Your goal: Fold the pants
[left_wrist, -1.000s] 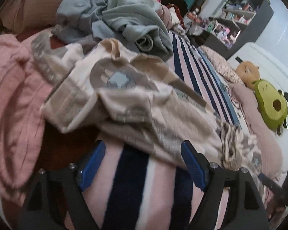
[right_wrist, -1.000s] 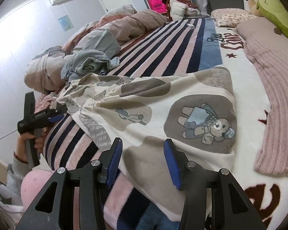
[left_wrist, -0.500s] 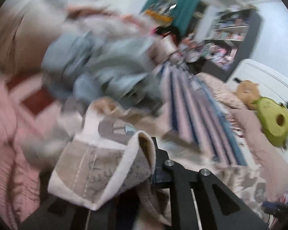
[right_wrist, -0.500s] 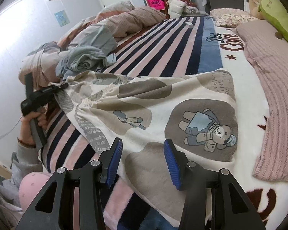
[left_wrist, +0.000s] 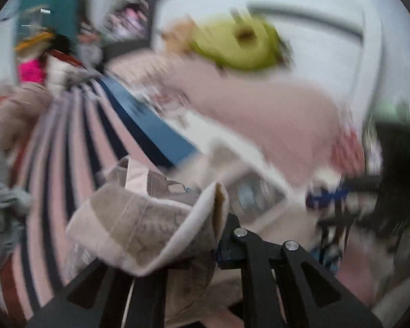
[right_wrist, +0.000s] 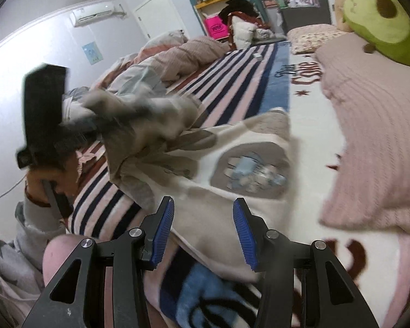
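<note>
Left wrist view: the left tongs [left_wrist: 218,248] are squeezed shut on the hem of the bear-print pants [left_wrist: 139,227], which bunch up right in front of them. Keep that pinch tight and carry the cloth over smoothly.

Right wrist view: the right tongs [right_wrist: 203,232] stand partly open and hold nothing. The pants [right_wrist: 232,147] lie spread on the striped blanket [right_wrist: 232,82] just ahead. Pin the near edge so it stays flat.

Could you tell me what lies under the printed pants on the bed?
The pants lie over a striped blanket; its white lettered part shows beside them. Whatever sits directly beneath the fabric is covered.
</note>
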Demonstrator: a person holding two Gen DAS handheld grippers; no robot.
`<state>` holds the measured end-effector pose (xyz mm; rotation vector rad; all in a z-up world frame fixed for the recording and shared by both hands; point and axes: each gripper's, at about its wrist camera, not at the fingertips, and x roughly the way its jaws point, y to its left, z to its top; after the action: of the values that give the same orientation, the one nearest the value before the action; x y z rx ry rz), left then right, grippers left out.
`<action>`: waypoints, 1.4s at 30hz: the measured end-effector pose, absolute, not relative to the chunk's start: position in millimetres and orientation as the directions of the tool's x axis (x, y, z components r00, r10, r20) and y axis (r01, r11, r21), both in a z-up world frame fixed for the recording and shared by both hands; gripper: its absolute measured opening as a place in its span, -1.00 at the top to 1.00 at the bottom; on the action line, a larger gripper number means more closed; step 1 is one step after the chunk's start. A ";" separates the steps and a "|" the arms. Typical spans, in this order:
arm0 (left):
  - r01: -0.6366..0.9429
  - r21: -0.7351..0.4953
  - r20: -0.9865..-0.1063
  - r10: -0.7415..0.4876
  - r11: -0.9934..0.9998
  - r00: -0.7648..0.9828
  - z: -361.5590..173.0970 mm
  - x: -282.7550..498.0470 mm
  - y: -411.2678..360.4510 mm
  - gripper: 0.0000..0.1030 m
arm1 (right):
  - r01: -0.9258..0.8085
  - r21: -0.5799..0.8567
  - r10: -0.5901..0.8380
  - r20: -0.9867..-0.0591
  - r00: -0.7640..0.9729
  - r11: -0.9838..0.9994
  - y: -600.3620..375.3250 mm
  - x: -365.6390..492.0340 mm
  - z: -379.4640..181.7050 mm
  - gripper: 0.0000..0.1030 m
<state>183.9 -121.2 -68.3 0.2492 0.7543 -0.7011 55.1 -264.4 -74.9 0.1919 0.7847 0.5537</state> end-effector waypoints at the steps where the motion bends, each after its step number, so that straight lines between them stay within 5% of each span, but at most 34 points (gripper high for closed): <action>1: 0.680 -0.038 -0.739 -0.478 0.732 0.474 -80.6 186.2 -129.8 0.83 | -0.384 0.363 0.528 -0.619 0.582 0.849 -272.6 51.1 -76.7 0.19; 3: 0.693 -0.070 -0.784 -0.469 0.718 0.407 -94.1 187.5 -136.7 0.67 | -0.360 0.372 0.517 -0.624 0.586 0.856 -283.3 46.8 -80.4 0.19; 7: 0.682 -0.164 -0.749 -0.540 0.712 0.383 -84.0 176.7 -112.0 -0.26 | -0.315 0.382 0.495 -0.637 0.591 0.869 -297.9 45.9 -86.0 0.17; 8: 0.680 -0.191 -0.717 -0.573 0.708 0.396 -73.7 167.8 -98.3 -0.31 | -0.310 0.376 0.487 -0.640 0.594 0.873 -297.6 47.7 -85.2 0.17; 14: 0.521 -0.136 -0.643 -0.475 0.843 0.600 -44.0 134.2 -21.3 -0.34 | -0.371 0.340 0.503 -0.621 0.601 0.864 -266.3 61.7 -68.9 0.04; 16: 0.451 -0.115 -0.634 -0.415 0.885 0.653 -45.8 130.3 2.1 -0.34 | -0.419 0.313 0.518 -0.615 0.594 0.853 -239.9 70.9 -63.1 -0.37; 18: 0.389 -0.136 -0.627 -0.383 0.911 0.679 -55.6 127.1 30.1 -0.34 | -0.457 0.287 0.527 -0.618 0.584 0.842 -215.2 79.1 -61.3 -0.49; 26: 0.320 -0.242 -0.609 -0.400 0.916 0.685 -89.8 120.4 86.4 -0.34 | -0.520 0.044 0.394 -0.708 0.586 0.853 -112.0 119.2 -82.0 -0.50; 29: 0.341 -0.259 -0.606 -0.427 0.904 0.671 -96.1 124.5 80.8 -0.34 | -0.459 -0.056 0.291 -0.704 0.648 0.887 -102.0 127.4 -88.1 -0.19; 31: 0.357 -0.257 -0.607 -0.437 0.898 0.663 -99.3 126.7 75.1 -0.34 | -0.420 -0.036 0.274 -0.707 0.652 0.907 -109.4 133.2 -88.6 0.58; 34: 0.396 -0.268 -0.604 -0.473 0.879 0.642 -102.8 132.0 61.3 -0.34 | -0.347 0.037 0.276 -0.687 0.672 0.937 -131.8 132.0 -83.2 0.77; 42: 0.459 -0.248 -0.632 -0.502 0.853 0.591 -111.2 144.9 11.9 -0.34 | -0.133 0.220 0.248 -0.666 0.703 0.966 -215.1 101.1 -83.7 0.77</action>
<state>144.9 11.9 -111.2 -0.0606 0.7534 -0.5592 101.1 -215.1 -83.7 0.1595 0.7628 0.2130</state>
